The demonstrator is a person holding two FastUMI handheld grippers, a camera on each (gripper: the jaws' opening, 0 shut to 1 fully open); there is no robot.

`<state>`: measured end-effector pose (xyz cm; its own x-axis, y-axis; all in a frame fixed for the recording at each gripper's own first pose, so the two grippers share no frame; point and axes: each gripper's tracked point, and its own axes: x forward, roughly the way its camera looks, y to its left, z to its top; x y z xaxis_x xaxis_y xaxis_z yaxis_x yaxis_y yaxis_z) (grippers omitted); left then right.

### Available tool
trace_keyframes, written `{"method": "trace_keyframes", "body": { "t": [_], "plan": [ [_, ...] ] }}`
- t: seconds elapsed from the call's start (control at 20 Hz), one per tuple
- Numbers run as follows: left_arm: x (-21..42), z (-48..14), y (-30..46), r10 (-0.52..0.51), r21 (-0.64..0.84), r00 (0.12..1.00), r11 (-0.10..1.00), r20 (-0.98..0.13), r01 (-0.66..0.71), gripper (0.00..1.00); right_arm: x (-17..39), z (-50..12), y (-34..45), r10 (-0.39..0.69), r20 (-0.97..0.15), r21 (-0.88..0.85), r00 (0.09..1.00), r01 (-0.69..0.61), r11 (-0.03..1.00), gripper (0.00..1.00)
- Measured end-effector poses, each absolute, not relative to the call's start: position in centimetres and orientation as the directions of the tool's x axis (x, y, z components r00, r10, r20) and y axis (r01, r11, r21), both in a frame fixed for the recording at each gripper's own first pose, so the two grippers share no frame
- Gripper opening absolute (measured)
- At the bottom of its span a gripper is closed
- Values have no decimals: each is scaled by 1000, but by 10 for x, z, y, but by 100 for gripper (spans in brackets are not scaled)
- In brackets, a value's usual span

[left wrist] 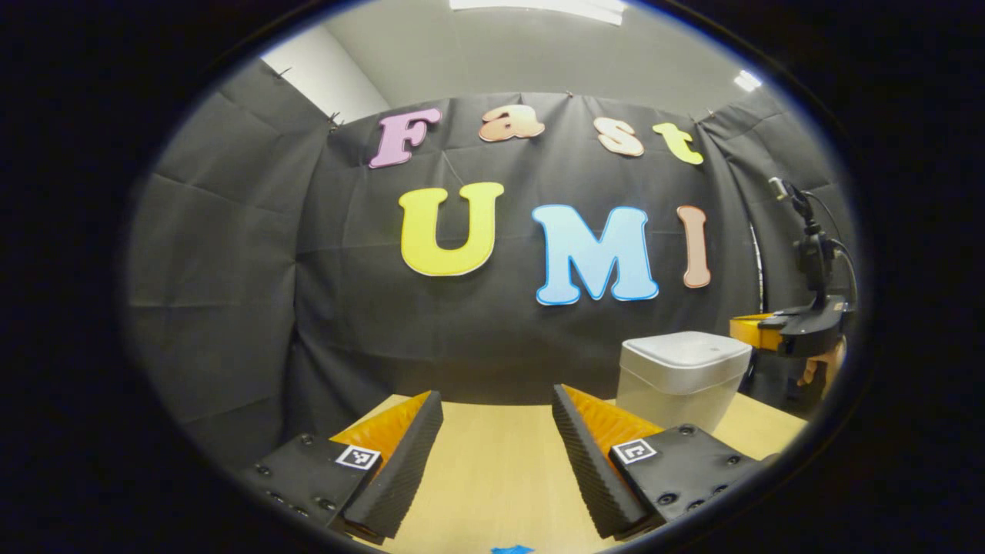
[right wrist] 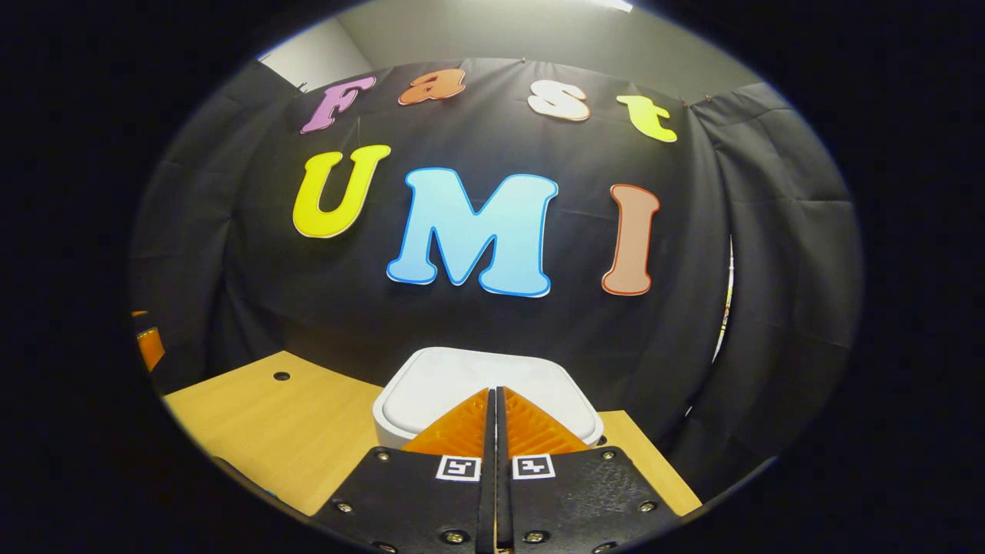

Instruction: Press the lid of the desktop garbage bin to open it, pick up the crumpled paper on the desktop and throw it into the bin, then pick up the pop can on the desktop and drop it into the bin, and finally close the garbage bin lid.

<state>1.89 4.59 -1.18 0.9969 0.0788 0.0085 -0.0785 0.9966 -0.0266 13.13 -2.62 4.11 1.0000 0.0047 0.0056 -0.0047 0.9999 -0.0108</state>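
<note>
The white desktop bin point(left wrist: 681, 377) stands on the wooden table at the right of the left gripper view, its lid down. My left gripper point(left wrist: 496, 400) hovers open over bare tabletop, left of the bin, with nothing between its fingers. My right gripper point(right wrist: 495, 392) is shut and empty, its tips just above the middle of the bin lid point(right wrist: 446, 388); I cannot tell whether they touch it. In the left gripper view the right gripper point(left wrist: 748, 329) reaches in over the bin's right edge, held by a hand point(left wrist: 819, 369).
The wooden table point(right wrist: 254, 423) runs left of the bin and has a small round hole point(right wrist: 282, 376). Black cloth wall stands close behind the bin. A scrap of blue tape point(left wrist: 512, 549) lies on the table near my left gripper.
</note>
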Motion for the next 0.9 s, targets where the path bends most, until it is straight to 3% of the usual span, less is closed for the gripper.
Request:
{"method": "trace_keyframes", "body": {
  "t": [0.3,0.9],
  "plan": [
    [16,-14,49,111,-16,994,994,-10,-111,97,153,16,-31,-4,-81,32,997,7,999,1],
    [21,-11,31,90,-23,996,996,-5,-90,94,156,8,-31,45,-88,149,995,-31,988,1]
  ]
}}
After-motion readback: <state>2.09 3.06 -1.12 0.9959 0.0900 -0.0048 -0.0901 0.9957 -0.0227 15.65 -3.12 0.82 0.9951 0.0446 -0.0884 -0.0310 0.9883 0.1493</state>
